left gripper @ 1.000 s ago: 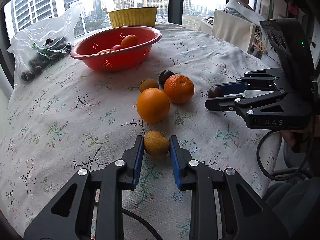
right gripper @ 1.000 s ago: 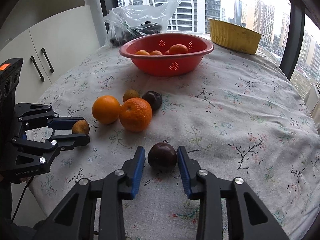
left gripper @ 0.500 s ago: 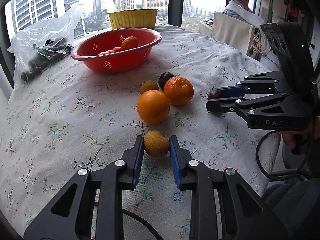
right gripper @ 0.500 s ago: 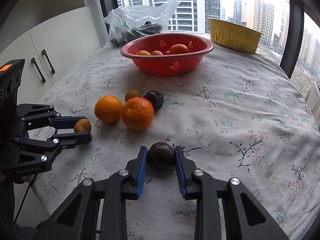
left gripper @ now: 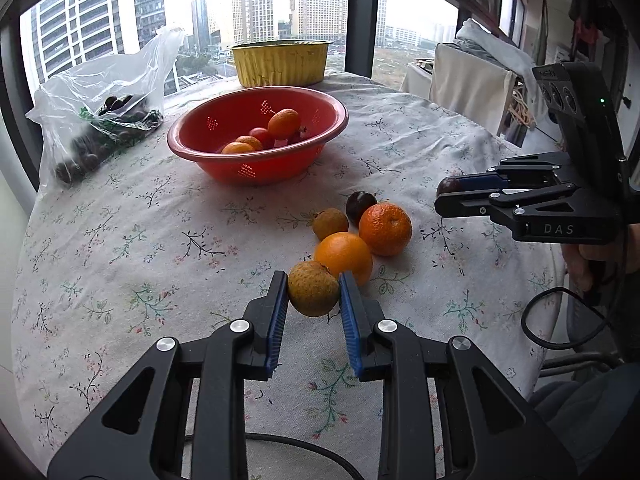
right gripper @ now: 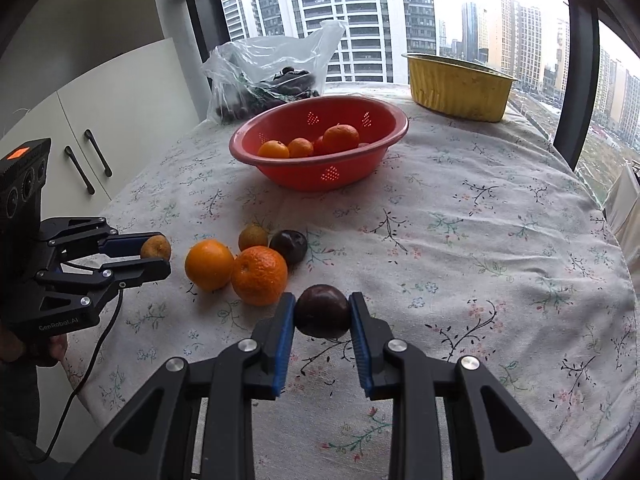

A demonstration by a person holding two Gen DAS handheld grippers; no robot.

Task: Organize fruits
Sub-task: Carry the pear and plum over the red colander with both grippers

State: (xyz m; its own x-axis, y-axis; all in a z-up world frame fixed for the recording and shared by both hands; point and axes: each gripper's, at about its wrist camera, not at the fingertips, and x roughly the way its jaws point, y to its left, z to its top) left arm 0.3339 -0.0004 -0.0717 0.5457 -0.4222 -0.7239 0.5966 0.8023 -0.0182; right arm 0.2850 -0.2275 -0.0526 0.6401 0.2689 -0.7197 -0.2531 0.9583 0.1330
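Note:
My left gripper (left gripper: pixel 313 294) is shut on a small yellow-brown fruit (left gripper: pixel 313 288), lifted just off the floral tablecloth. A dark purple plum (right gripper: pixel 322 311) sits pinched in my right gripper (right gripper: pixel 322 312), also raised slightly. Each gripper shows in the other's view: the right gripper (left gripper: pixel 448 194) at the right, the left gripper (right gripper: pixel 160 258) at the left. On the cloth lie an orange (left gripper: pixel 343 257), a mandarin (left gripper: pixel 385 229), a second yellow-brown fruit (left gripper: pixel 330 223) and a second plum (left gripper: pixel 360 205). The red colander (left gripper: pixel 256 136) further back holds several orange and red fruits.
A yellow foil tray (left gripper: pixel 280 62) stands behind the colander by the window. A clear plastic bag (left gripper: pixel 104 108) of dark fruits lies at the back left. White cabinets (right gripper: pixel 100 128) flank the table. A person's hand (left gripper: pixel 592 260) grips the right tool.
The right jaws closed onto the plum. Both grippers then rose a little with their fruits, so the table and colander show lower and further into view.

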